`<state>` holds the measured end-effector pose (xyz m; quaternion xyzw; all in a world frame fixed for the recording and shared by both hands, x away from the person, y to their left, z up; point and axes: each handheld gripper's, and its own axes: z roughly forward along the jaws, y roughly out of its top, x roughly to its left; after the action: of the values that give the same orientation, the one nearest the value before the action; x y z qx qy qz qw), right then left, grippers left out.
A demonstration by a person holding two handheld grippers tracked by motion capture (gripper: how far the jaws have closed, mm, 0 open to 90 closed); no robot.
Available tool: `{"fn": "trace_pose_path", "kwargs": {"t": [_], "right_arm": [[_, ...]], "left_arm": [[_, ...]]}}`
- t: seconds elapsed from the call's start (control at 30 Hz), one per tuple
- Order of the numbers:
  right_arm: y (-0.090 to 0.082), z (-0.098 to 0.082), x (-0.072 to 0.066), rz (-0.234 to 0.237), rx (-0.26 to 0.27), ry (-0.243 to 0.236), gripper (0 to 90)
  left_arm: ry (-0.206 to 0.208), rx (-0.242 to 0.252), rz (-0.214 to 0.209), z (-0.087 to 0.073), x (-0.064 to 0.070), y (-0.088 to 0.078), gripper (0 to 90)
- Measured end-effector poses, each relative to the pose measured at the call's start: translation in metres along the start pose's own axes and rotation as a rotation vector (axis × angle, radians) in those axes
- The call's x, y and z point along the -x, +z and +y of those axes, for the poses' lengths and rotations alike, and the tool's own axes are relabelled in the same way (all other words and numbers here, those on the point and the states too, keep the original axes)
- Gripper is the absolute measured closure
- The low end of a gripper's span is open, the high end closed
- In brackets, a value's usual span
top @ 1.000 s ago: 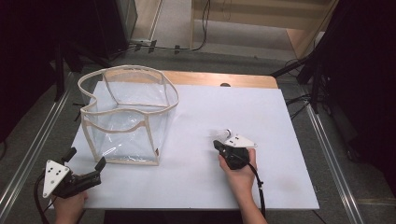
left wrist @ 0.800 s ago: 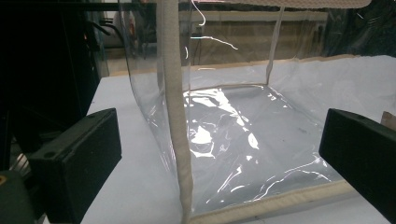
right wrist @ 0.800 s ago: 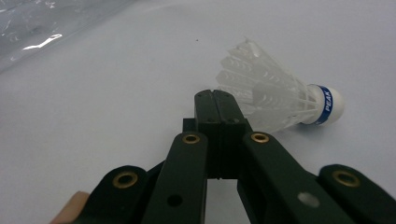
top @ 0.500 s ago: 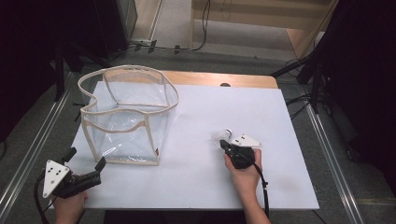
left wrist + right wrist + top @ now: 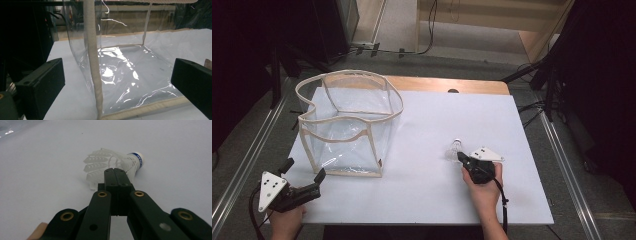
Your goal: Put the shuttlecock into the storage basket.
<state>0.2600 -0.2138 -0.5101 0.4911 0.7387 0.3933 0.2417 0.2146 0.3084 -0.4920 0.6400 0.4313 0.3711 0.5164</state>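
A white shuttlecock [image 5: 455,148] with a blue-banded cork lies on its side on the white table top [image 5: 437,115], right of centre. My right gripper [image 5: 461,158] is shut, jaws pressed together with nothing between them. In the right gripper view its tips [image 5: 116,173] sit just in front of the shuttlecock's [image 5: 112,162] feather skirt; I cannot tell whether they touch. My left gripper [image 5: 303,171] is open near the table's front left corner. Its jaws point at the near corner seam of a clear plastic bag [image 5: 347,125] with cream edging. In the left gripper view [image 5: 117,75] the jaws stand wide before the bag [image 5: 125,67].
The clear bag stands upright and open-topped on the left half of the table. A wooden strip [image 5: 447,85] runs along the table's far edge. Dark stands and cables surround the table on the floor.
My right hand and gripper have shifted a little to the right, with the jaws staying shut. The shuttlecock lies about where it was. The left gripper has kept still.
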Motion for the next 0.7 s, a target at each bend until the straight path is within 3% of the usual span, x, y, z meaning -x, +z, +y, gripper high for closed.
{"fn": "trace_pose_path", "kwargs": {"t": [0.2,0.37,0.5,0.63,0.7], "right_arm": [[-0.003,-0.002,0.006,-0.014,-0.004,0.010,88.1],[-0.009,-0.002,0.006,0.009,0.003,-0.009,87.5],[-0.018,-0.001,0.005,0.018,0.011,-0.023,78.3],[-0.031,0.003,0.006,0.010,0.030,-0.066,52.3],[-0.032,0.003,0.007,0.004,0.032,-0.076,47.6]], "left_arm": [[0.002,0.000,0.001,0.000,0.000,0.000,0.0],[0.001,-0.001,0.000,0.000,0.000,0.000,0.0],[0.002,0.000,0.001,0.000,0.000,0.000,0.0],[0.004,0.000,0.002,0.000,0.001,0.000,0.0],[0.004,-0.001,0.002,0.000,0.001,0.000,0.0]]}}
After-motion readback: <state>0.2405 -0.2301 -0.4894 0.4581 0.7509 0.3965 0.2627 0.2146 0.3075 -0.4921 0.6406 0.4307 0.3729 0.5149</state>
